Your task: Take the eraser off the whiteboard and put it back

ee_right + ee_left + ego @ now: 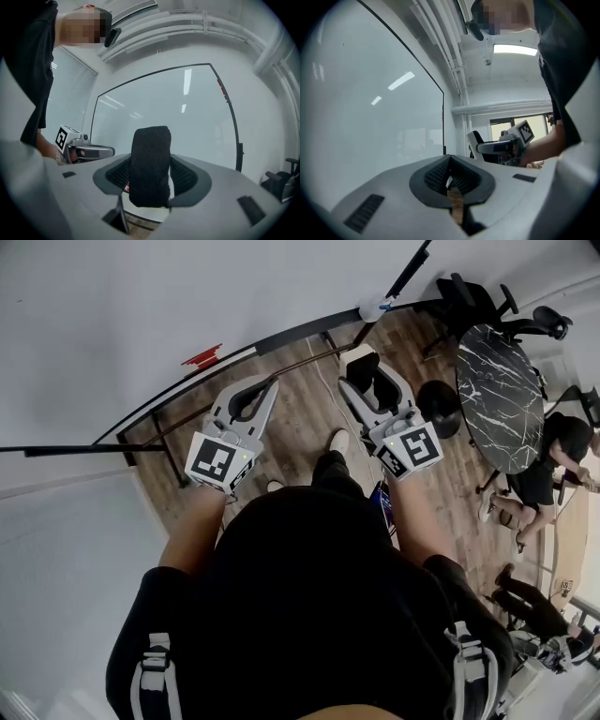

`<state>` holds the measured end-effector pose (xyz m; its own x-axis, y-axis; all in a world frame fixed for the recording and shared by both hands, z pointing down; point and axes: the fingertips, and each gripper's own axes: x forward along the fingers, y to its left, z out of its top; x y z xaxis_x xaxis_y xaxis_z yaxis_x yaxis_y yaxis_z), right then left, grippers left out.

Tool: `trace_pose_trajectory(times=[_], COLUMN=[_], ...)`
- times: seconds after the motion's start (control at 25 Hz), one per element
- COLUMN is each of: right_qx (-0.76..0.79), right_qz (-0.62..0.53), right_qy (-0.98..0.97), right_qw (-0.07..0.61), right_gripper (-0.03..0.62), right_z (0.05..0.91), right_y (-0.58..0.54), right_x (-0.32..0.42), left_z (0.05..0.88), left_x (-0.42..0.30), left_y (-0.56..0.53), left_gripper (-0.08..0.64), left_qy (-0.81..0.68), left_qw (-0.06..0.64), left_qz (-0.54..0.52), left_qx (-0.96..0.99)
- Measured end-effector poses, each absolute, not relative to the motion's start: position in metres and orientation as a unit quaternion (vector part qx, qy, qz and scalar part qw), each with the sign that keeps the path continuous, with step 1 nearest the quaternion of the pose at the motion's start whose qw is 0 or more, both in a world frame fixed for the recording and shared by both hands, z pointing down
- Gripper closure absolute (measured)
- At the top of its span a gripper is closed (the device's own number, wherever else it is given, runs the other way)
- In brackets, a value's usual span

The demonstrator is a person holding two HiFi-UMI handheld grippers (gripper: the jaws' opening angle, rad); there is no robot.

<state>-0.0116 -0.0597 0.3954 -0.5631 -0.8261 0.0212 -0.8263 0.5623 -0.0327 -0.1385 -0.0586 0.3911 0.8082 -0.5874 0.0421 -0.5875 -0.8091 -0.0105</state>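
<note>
Two tools: left tool (449,161) with jaws together, nothing between them; right tool (151,185) clamped on the eraser (150,154).
Eraser place: upright between the right tool's pads, off the whiteboard (187,117), which stands on the far side of it.
Step judged: return to the board not yet made.
Risk one: a skewed press against the board could twist the eraser out of the pads.
Risk two: if released before it is seated, it could be dropped to the floor (300,418).

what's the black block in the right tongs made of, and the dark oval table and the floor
The black rectangular eraser looks like soft fabric, felt or knit, matt; a fine woven texture shows. The dark oval table seems marble or a marble-look top, smooth; white veins cross black. The brown plank floor looks like wood or wood-look laminate; board seams and grain show.
</note>
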Motion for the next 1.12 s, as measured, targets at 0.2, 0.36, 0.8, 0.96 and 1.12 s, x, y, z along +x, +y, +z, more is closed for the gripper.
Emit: trace_pose_trajectory(times=[0.2,0.36,0.8,0.96,1.12], right_qx=[0.478,0.481,0.476,0.472,0.475], right_qz=[0.015,0.011,0.015,0.01,0.0], right_qy=[-0.878,-0.877,-0.879,-0.881,-0.879], right_qw=[-0.008,-0.01,-0.035,-0.038,-0.041], right_gripper=[0.351,0.351,0.351,0.351,0.351], right_z=[0.394,0.392,0.385,0.381,0.374], right_y=[-0.091,-0.126,-0.233,-0.267,-0.297], right_x=[0.027,0.063,0.168,0.193,0.212], left_z=[0.391,0.386,0.373,0.37,0.363], left_x=[-0.114,-0.082,0.021,0.05,0.076], left_y=[-0.081,-0.11,-0.194,-0.22,-0.244], left_gripper=[0.557,0.557,0.557,0.555,0.557], left_qy=[-0.315,-0.316,-0.334,-0.345,-0.356], left_qw=[-0.002,-0.009,-0.025,-0.03,-0.04], left_qz=[0.028,0.029,0.037,0.035,0.036], left_qx=[0.949,0.948,0.942,0.938,0.933])
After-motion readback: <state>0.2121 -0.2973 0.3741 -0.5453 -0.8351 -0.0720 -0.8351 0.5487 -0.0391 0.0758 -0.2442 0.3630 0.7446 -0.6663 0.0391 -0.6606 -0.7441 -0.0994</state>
